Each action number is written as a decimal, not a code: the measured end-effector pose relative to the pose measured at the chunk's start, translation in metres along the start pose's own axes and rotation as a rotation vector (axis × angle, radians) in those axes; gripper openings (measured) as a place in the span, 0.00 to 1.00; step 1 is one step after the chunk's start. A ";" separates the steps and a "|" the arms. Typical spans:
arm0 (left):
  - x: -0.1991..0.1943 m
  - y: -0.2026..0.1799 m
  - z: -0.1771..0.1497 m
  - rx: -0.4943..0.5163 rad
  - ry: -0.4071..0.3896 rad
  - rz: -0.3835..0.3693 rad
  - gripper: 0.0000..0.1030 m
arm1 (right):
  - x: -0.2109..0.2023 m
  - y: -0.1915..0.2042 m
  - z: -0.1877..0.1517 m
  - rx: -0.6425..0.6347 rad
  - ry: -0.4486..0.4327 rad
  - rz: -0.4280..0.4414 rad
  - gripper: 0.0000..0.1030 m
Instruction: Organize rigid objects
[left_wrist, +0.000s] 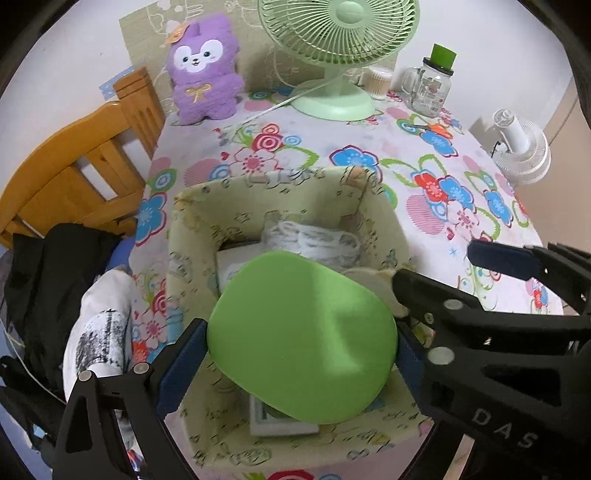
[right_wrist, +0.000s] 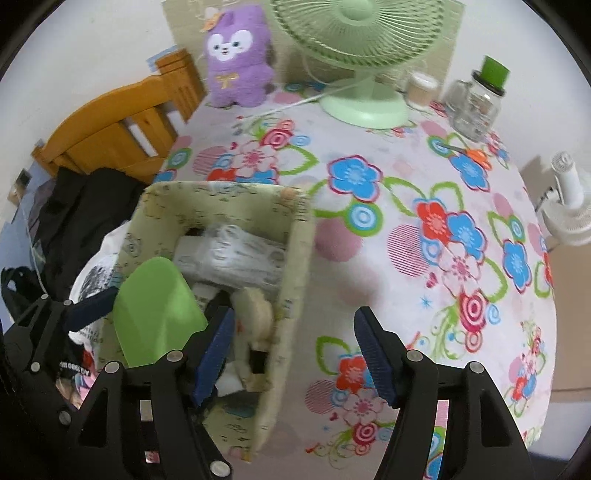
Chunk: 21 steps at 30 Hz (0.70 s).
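Table (right_wrist: 406, 192): covered with a flowered cloth; it bears everything below.
Fan (left_wrist: 338, 55): pale green, at the far edge, its cord trailing across the cloth.
Box (left_wrist: 192, 236): fabric-lined, patterned, open-topped, near the table's left edge; inside lie a white cord bundle (left_wrist: 314, 236), a beige round thing, and flat white items.
Plush (left_wrist: 205, 70): purple, upright, left of the fan.
Green lid (left_wrist: 303, 336): the task's thing; a flat rounded plate, tilted, held over the box's open top.
Jar (left_wrist: 430, 85): clear glass with a handle and a green cap, right of the fan.
Left gripper (left_wrist: 301, 347): clenched on the green lid, one blue pad on each edge.
Right gripper (right_wrist: 295, 354): released; nothing lies between its fingers; the left finger is inside the box beside the beige thing, the right one over the cloth outside the box wall.
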<state>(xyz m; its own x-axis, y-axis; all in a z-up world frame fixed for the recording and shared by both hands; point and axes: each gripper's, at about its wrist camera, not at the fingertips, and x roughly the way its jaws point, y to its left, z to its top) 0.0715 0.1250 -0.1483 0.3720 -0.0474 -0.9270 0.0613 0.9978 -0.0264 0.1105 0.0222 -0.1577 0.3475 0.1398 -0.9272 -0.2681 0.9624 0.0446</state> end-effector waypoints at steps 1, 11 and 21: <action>0.002 -0.001 0.001 0.006 0.007 -0.002 0.95 | 0.000 -0.003 0.000 0.009 0.002 -0.005 0.70; 0.002 -0.015 0.007 0.019 0.025 0.011 1.00 | -0.009 -0.033 -0.010 0.072 0.013 -0.018 0.72; -0.027 -0.044 0.016 -0.001 -0.017 0.030 1.00 | -0.042 -0.060 -0.013 0.076 -0.033 -0.022 0.74</action>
<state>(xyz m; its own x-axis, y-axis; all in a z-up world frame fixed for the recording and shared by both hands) 0.0737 0.0816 -0.1162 0.3898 -0.0181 -0.9207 0.0485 0.9988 0.0009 0.1005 -0.0440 -0.1263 0.3823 0.1251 -0.9155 -0.1914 0.9800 0.0541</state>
